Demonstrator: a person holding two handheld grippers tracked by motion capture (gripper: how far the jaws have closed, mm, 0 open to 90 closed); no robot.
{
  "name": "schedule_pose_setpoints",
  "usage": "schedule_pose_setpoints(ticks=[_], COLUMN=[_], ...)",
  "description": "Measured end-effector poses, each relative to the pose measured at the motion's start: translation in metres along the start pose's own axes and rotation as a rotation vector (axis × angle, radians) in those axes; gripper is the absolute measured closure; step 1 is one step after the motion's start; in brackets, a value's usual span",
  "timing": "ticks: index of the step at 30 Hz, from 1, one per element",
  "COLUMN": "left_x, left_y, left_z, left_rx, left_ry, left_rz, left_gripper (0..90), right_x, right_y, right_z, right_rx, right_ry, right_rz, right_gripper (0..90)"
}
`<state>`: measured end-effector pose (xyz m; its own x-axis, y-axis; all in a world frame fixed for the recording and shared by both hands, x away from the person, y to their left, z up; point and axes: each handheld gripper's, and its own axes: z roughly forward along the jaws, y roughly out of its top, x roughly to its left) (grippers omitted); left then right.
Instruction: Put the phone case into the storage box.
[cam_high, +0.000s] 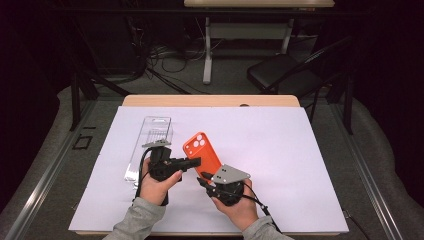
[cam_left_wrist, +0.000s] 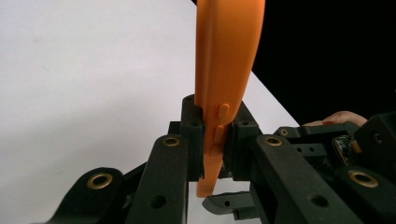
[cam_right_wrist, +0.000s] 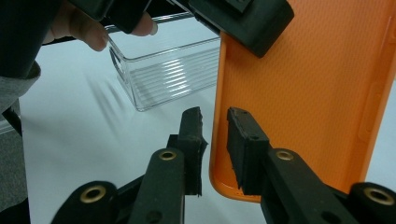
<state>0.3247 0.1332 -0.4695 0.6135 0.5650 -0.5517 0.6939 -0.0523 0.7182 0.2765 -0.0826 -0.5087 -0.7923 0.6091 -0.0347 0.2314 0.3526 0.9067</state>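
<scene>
An orange phone case (cam_high: 202, 150) with three camera holes is held tilted above the white sheet. My left gripper (cam_high: 197, 162) is shut on its side edge; in the left gripper view both pads pinch the case (cam_left_wrist: 226, 60) near its side buttons. My right gripper (cam_high: 202, 179) sits at the case's lower corner. In the right gripper view the case (cam_right_wrist: 303, 93) has its bottom edge between the jaws of my right gripper (cam_right_wrist: 215, 126). A gap shows beside the left pad, so the jaws stand open around it.
A clear plastic package tray (cam_high: 150, 145) lies on the white sheet (cam_high: 280, 150) left of my left hand and appears ribbed in the right gripper view (cam_right_wrist: 163, 79). A black folding chair (cam_high: 285, 70) and cables stand beyond the table's far edge.
</scene>
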Motion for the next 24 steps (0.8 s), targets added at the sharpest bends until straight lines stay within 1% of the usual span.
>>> schedule_pose_setpoints(ticks=[5, 17, 21, 24], left_x=[0.0006, 0.0039, 0.0056, 0.0071], left_y=[0.0003, 0.0008, 0.0016, 0.0028], left_z=[-0.0007, -0.0021, -0.0036, -0.0061], left_rx=[-0.004, -0.001, -0.008, -0.007], left_ry=[-0.002, 0.004, 0.006, 0.009], left_rz=[-0.005, -0.007, -0.015, -0.011], left_gripper=[80.4, 80.3, 80.3, 80.3], right_x=[-0.0008, -0.0024, -0.0048, -0.0074], right_y=[0.0001, 0.0007, 0.0018, 0.0031], right_z=[0.0, -0.0009, -0.0025, -0.0041], right_rx=[-0.003, -0.01, -0.02, -0.02], right_ry=[-0.003, -0.008, -0.011, -0.004], right_rz=[0.0, 0.001, 0.0, 0.009], right_gripper=[71.8, 67.2, 64.3, 61.6])
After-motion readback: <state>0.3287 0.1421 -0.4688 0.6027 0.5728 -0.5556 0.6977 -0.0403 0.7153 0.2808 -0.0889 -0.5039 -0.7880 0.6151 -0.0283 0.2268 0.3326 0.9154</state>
